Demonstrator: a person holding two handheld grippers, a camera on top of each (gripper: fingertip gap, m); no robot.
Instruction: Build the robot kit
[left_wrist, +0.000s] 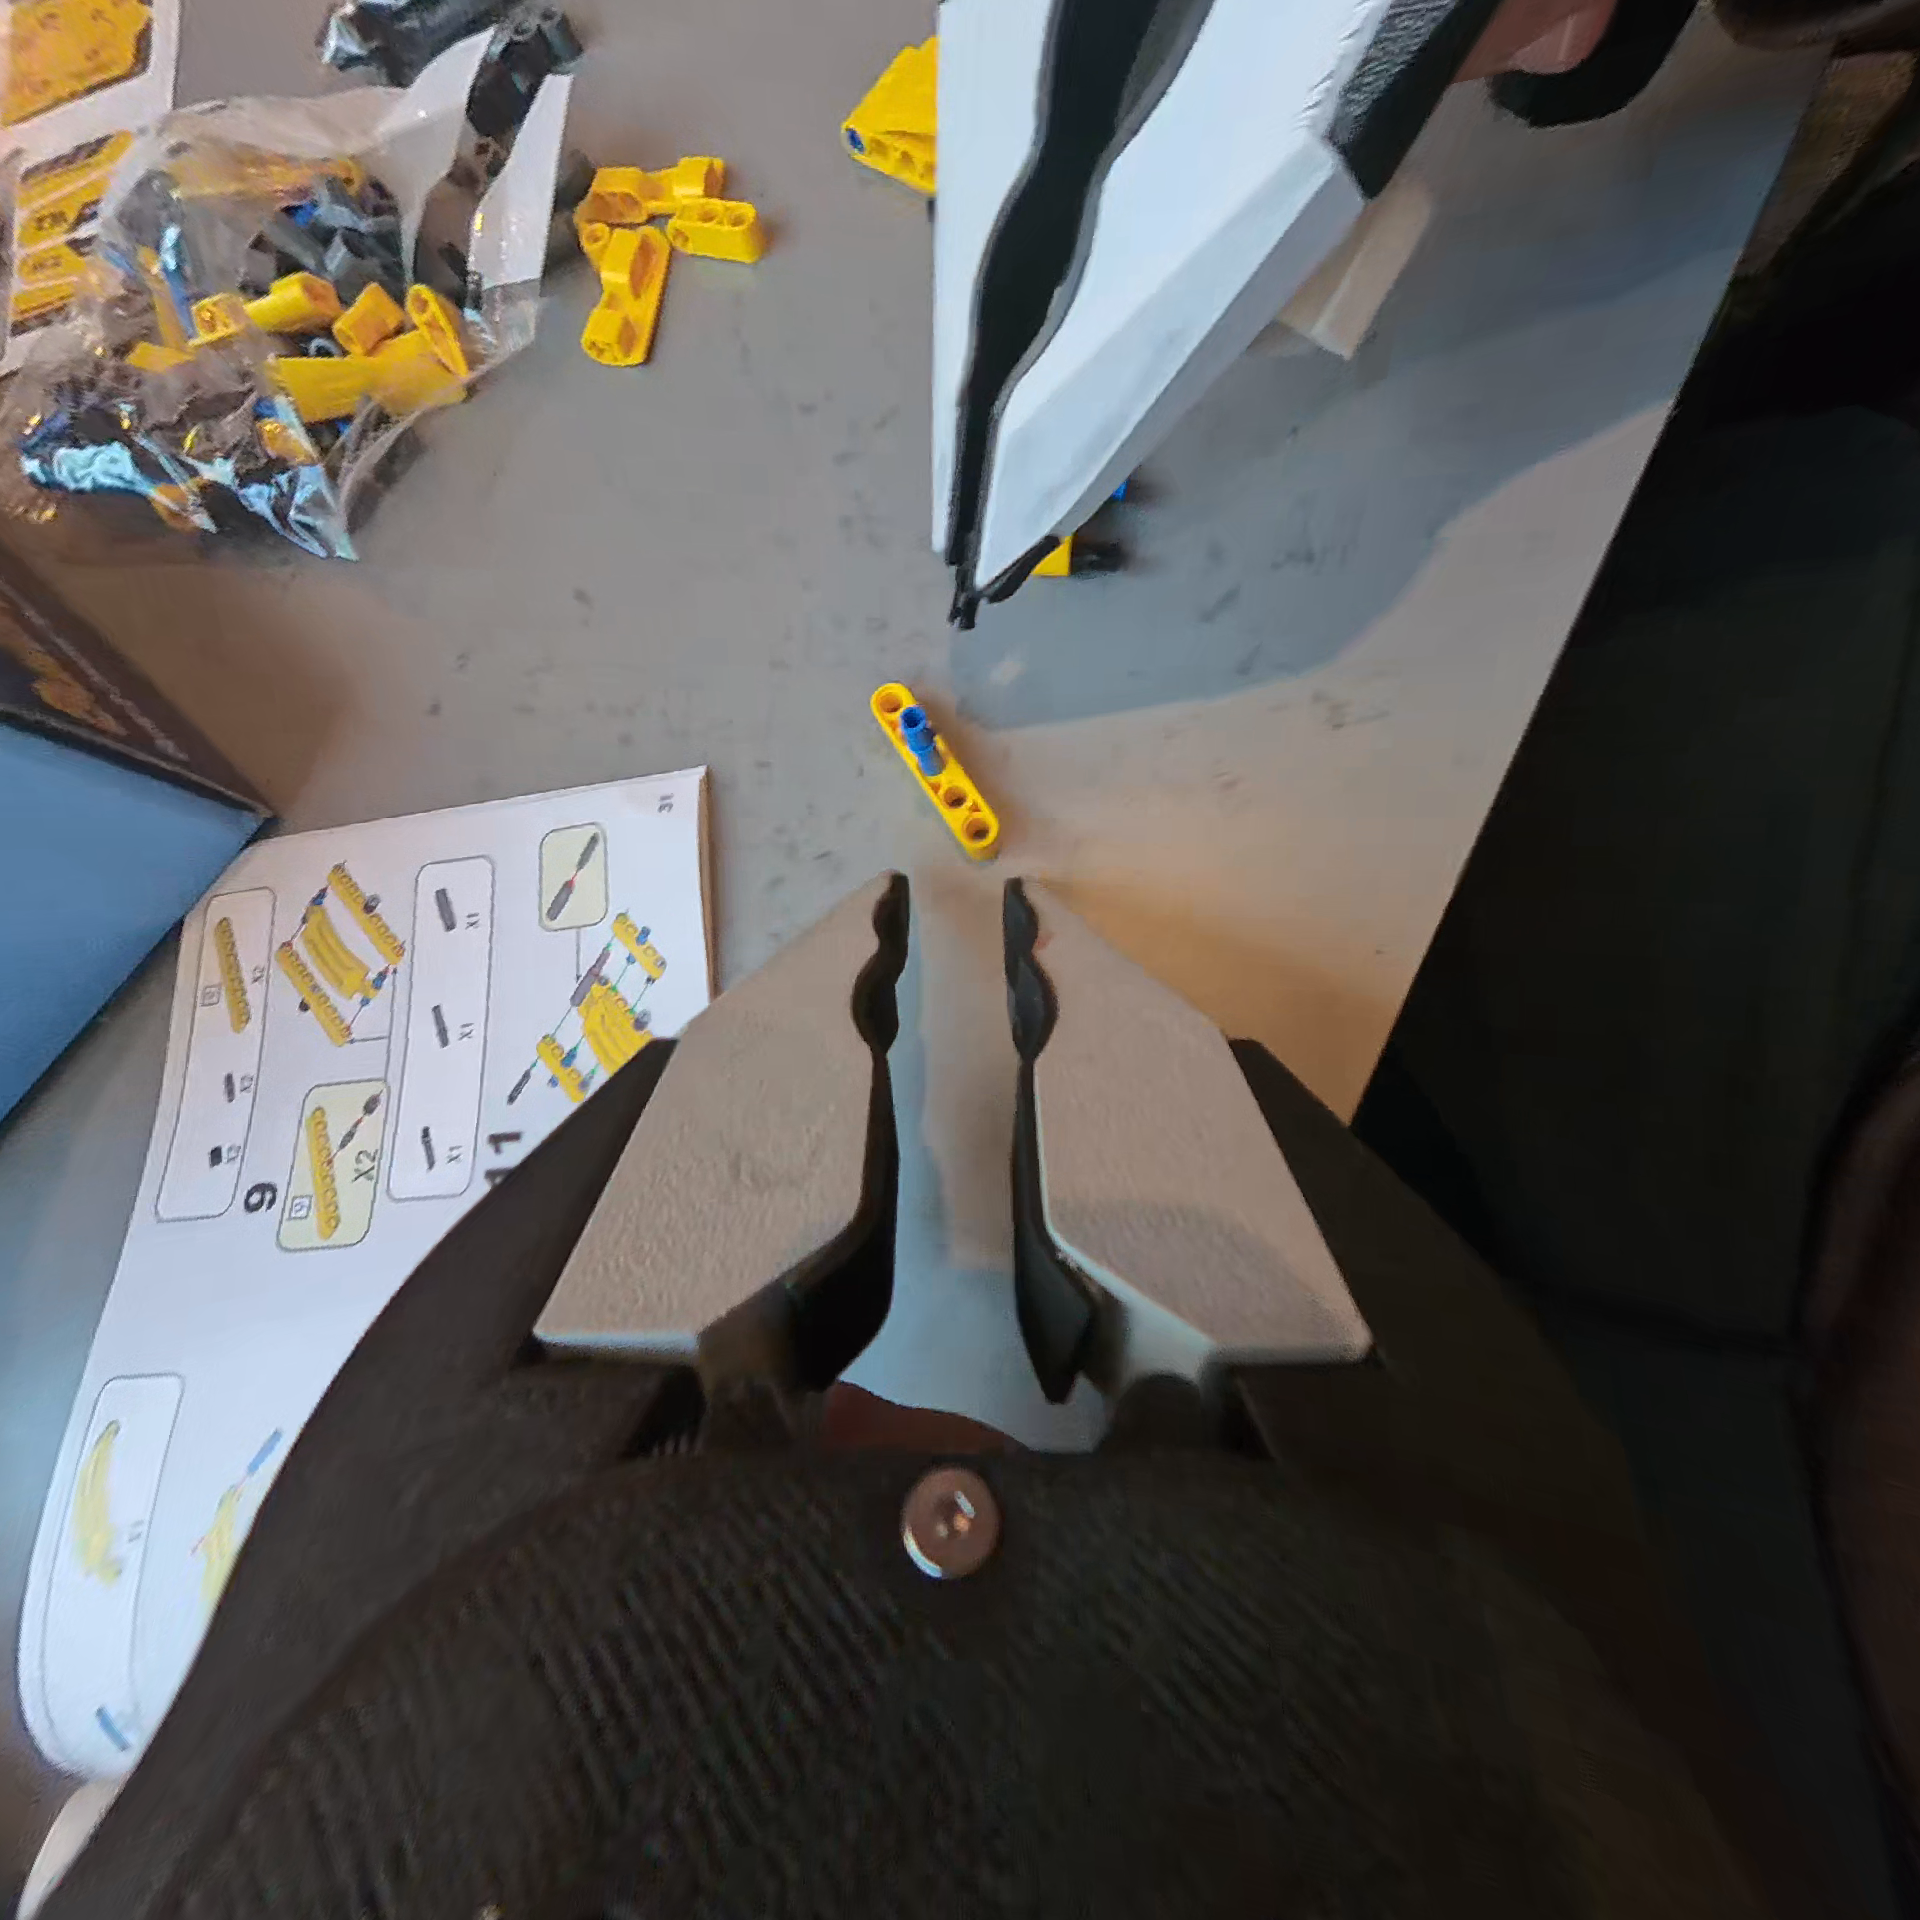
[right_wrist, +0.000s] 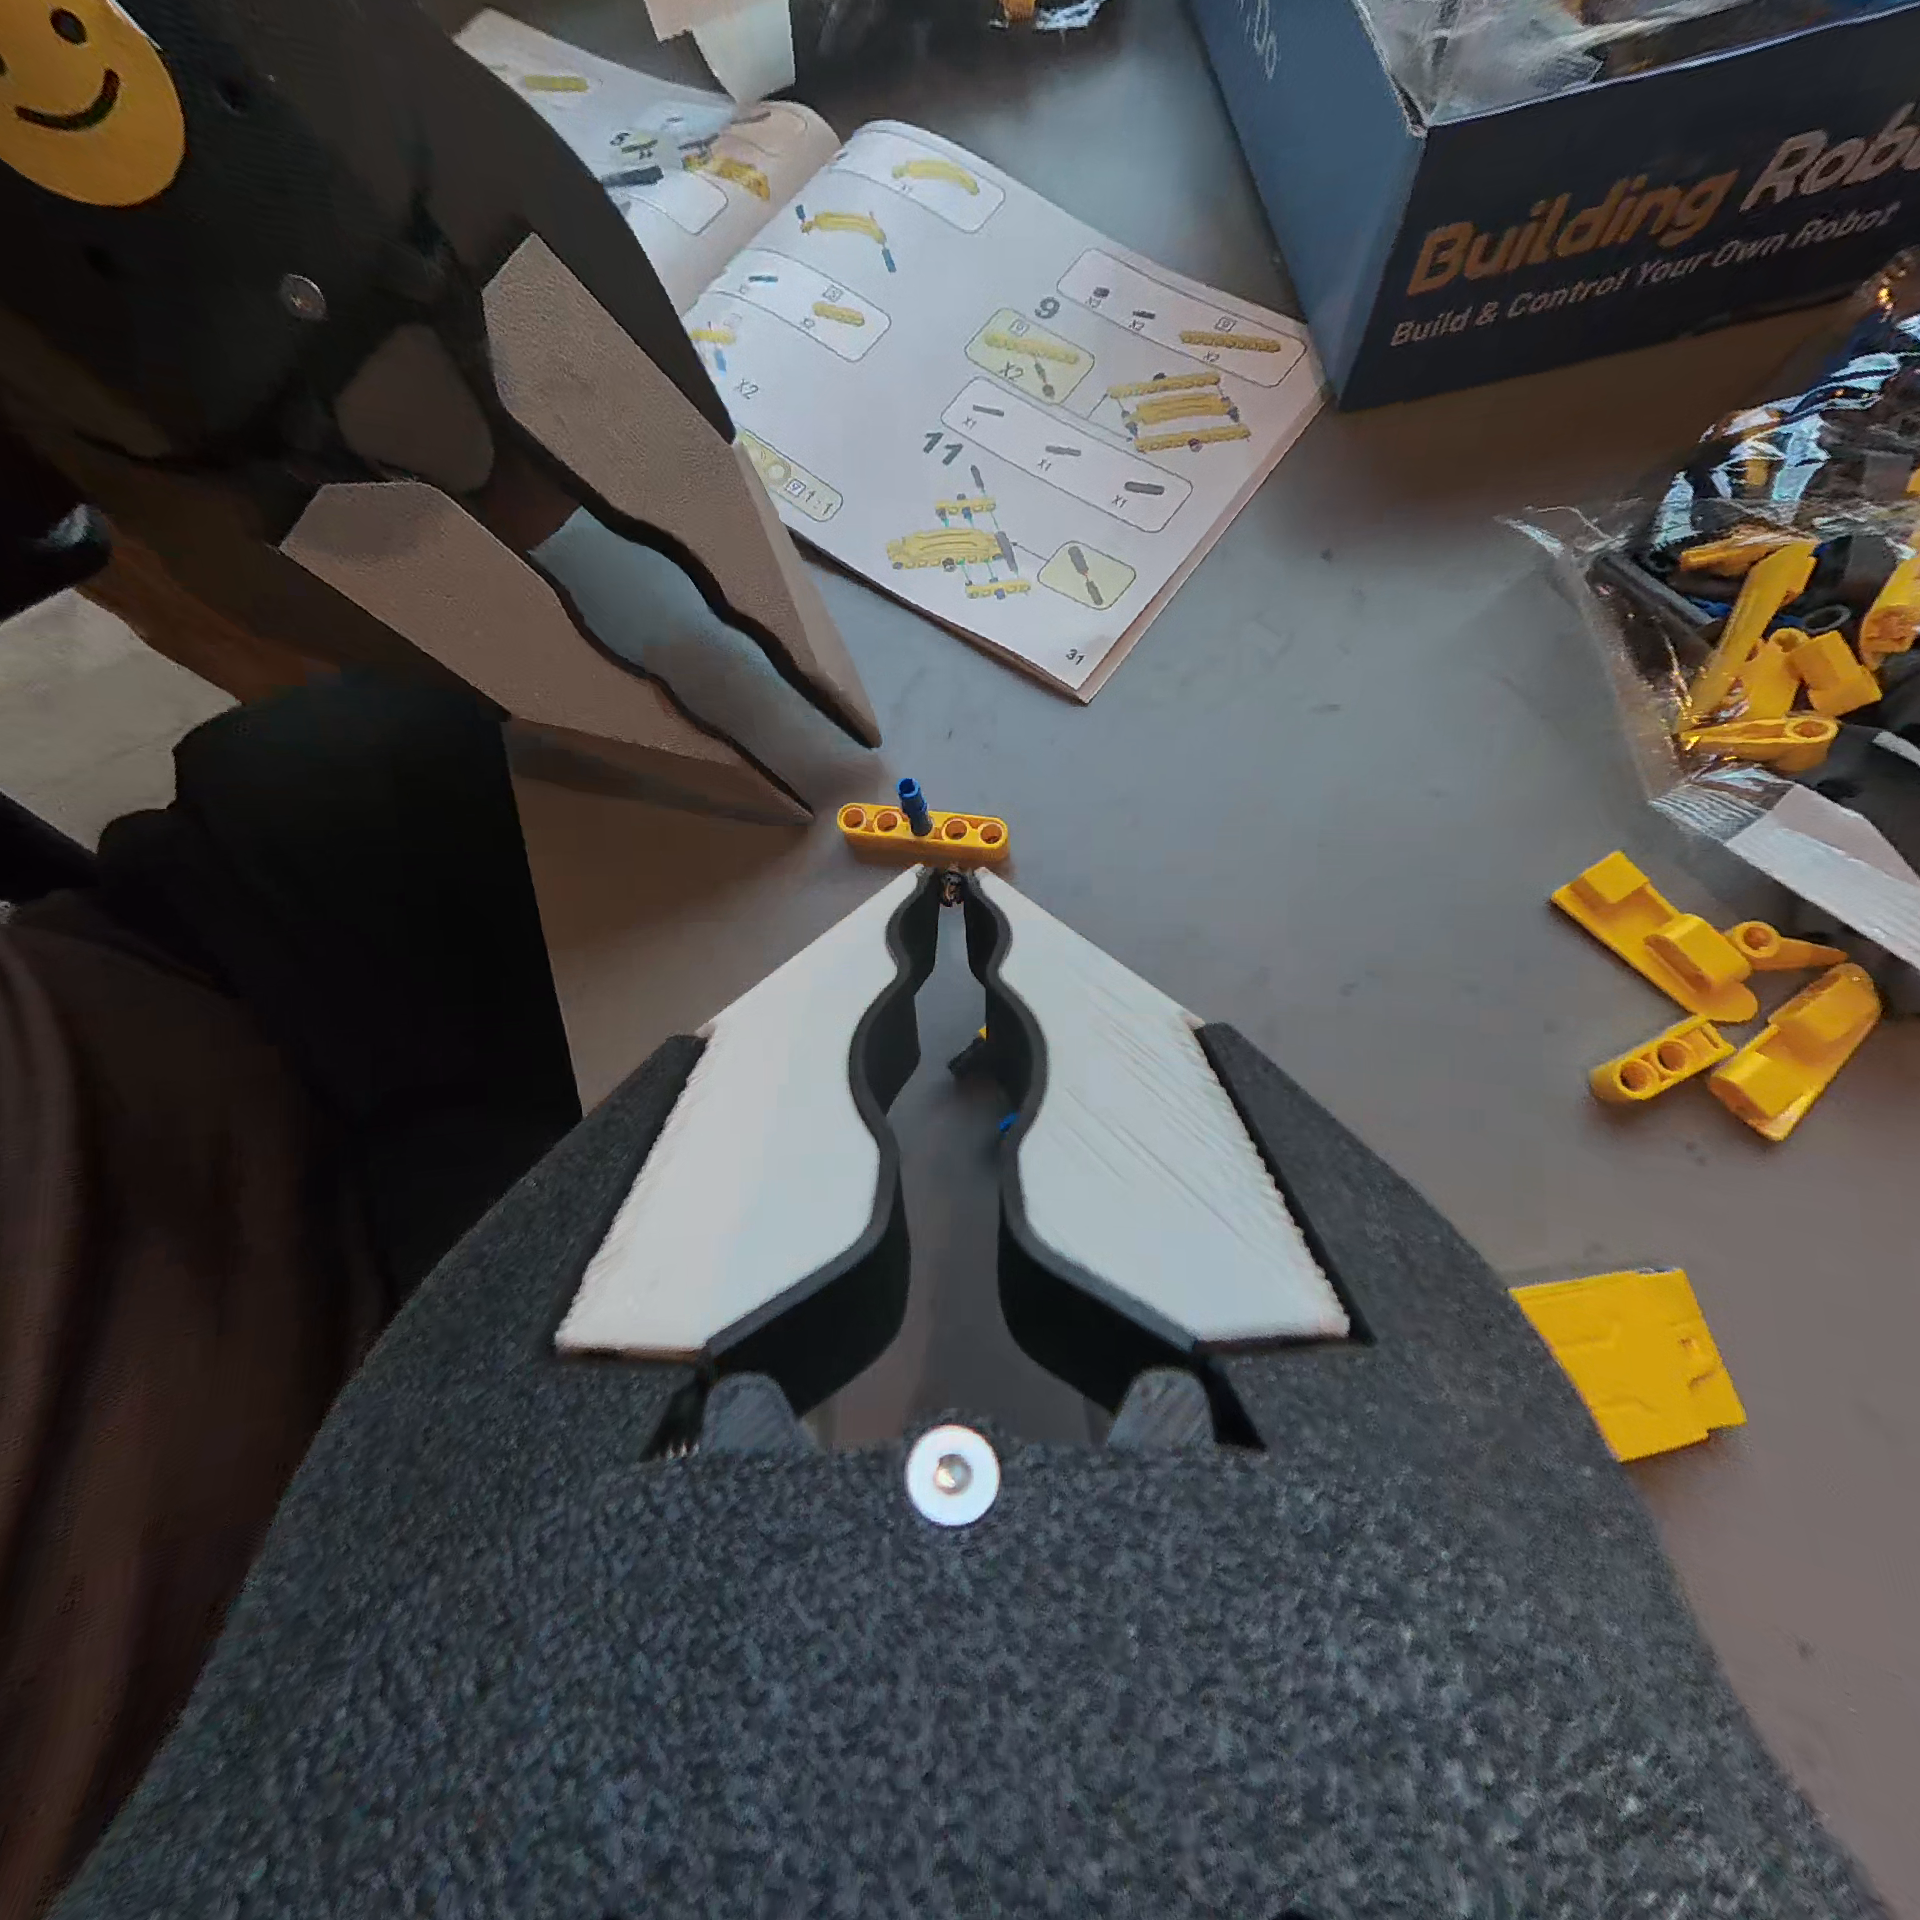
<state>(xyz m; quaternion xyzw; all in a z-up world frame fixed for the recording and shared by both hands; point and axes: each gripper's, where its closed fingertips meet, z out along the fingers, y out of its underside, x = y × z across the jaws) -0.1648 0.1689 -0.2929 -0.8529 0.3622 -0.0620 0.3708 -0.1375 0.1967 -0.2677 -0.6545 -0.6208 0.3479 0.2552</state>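
Yellow pieces (left_wrist: 312, 353) fill clear bag (left_wrist: 239, 312).

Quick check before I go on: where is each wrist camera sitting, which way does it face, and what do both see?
Left wrist view: behind the open left gripper, facing the yellow beam on the grey table; right gripper opposite.
Right wrist view: behind the right gripper, pinching a small dark piece, facing the beam from the other side; a dark sleeve shows.
Shared: beam, instruction booklet.

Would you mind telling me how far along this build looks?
Done: a blue pin stands in the yellow beam. In hand: the right gripper pinches a small dark piece beside it; the left gripper is open, empty. Left: loose yellow parts and the bag lie unused.
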